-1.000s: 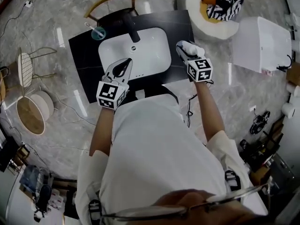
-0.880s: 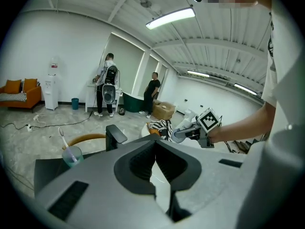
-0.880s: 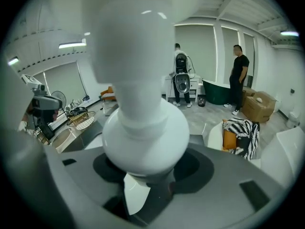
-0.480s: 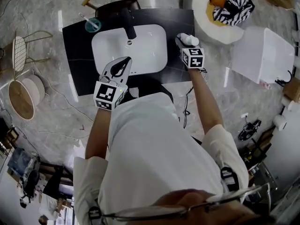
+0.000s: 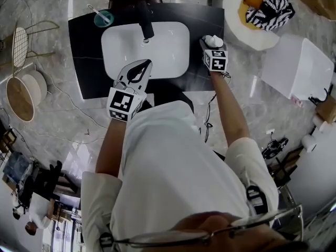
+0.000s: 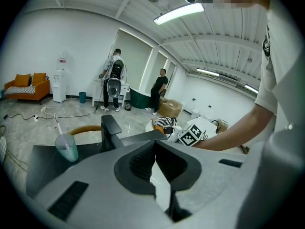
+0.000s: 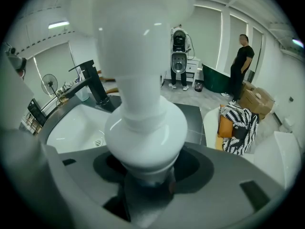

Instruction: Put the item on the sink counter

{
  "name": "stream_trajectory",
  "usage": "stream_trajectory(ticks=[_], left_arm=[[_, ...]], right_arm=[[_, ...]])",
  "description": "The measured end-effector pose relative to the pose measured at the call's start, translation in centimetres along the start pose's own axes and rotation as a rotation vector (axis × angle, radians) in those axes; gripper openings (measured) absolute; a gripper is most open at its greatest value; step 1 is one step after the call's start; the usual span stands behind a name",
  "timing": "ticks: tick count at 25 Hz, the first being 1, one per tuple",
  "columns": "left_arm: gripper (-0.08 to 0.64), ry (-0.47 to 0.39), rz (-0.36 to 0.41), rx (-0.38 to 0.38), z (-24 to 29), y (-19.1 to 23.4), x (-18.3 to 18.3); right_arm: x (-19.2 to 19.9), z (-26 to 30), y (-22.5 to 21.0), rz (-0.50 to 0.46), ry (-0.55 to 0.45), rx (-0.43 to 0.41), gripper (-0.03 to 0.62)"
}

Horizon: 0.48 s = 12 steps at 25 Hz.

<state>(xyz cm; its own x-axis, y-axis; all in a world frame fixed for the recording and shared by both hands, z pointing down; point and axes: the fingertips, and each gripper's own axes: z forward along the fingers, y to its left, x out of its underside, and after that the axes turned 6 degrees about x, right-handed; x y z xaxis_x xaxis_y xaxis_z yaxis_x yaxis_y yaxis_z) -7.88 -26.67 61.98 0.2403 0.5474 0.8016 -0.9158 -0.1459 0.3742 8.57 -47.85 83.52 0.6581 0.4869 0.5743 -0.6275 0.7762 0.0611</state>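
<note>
The item is a white pump bottle (image 5: 213, 40), large and close in the right gripper view (image 7: 143, 104). My right gripper (image 5: 209, 45) (image 7: 145, 178) is shut on its body and holds it low over the black sink counter (image 5: 84, 51), just right of the white basin (image 5: 163, 54). Whether the bottle's base touches the counter is hidden. My left gripper (image 5: 142, 66) (image 6: 155, 159) is shut with nothing in it and hovers over the basin's front edge.
A black faucet (image 5: 145, 28) stands behind the basin, and a teal cup with a toothbrush (image 5: 102, 18) is on the counter's back left corner. A white round seat with a striped cushion (image 5: 260, 7) and a white box (image 5: 302, 67) stand to the right. Round stools (image 5: 23, 96) are at left.
My right gripper has come down with the bottle toward the counter beside the basin. The left gripper has shifted slightly forward and down over the basin's front edge.
</note>
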Motion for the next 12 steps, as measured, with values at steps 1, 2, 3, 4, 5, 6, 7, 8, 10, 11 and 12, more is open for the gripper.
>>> stream_trajectory(ticks=[1, 2, 3, 4, 5, 6, 7, 8, 10, 11, 12], left_arm=[[0.003, 0.001, -0.002, -0.005, -0.06, 0.0, 0.08], [0.003, 0.002, -0.003, -0.01, -0.16, 0.02, 0.14], [0.003, 0.004, -0.004, -0.015, -0.28, 0.05, 0.21], [0.003, 0.005, -0.006, -0.02, -0.4, 0.08, 0.3], [0.003, 0.006, -0.008, -0.024, -0.48, 0.13, 0.4], [0.003, 0.007, -0.009, -0.029, -0.53, 0.19, 0.52], [0.003, 0.008, -0.011, -0.033, -0.55, 0.26, 0.64], [0.003, 0.009, -0.011, -0.036, -0.57, 0.3, 0.74], [0.003, 0.009, -0.009, -0.04, -0.58, 0.21, 0.82], [0.003, 0.007, -0.007, -0.042, -0.59, 0.1, 0.79], [0.003, 0.005, -0.005, -0.043, -0.61, -0.03, 0.73]], right_arm=[[0.22, 0.15, -0.02, 0.0, 0.002, 0.001, 0.25], [0.37, 0.23, -0.02, 0.001, 0.001, 0.003, 0.252], [0.44, 0.27, -0.02, 0.002, -0.003, 0.005, 0.252], [0.46, 0.29, -0.01, 0.003, -0.008, 0.006, 0.252], [0.48, 0.33, -0.01, 0.003, -0.013, 0.008, 0.252], [0.49, 0.41, -0.01, 0.002, -0.017, 0.01, 0.253], [0.49, 0.52, 0.0, 0.002, -0.022, 0.013, 0.253], [0.49, 0.62, 0.01, 0.003, -0.026, 0.016, 0.253], [0.51, 0.71, -0.03, 0.003, -0.032, 0.024, 0.262], [0.53, 0.71, -0.06, 0.003, -0.032, 0.025, 0.278], [0.57, 0.7, -0.06, 0.004, -0.031, 0.024, 0.298]])
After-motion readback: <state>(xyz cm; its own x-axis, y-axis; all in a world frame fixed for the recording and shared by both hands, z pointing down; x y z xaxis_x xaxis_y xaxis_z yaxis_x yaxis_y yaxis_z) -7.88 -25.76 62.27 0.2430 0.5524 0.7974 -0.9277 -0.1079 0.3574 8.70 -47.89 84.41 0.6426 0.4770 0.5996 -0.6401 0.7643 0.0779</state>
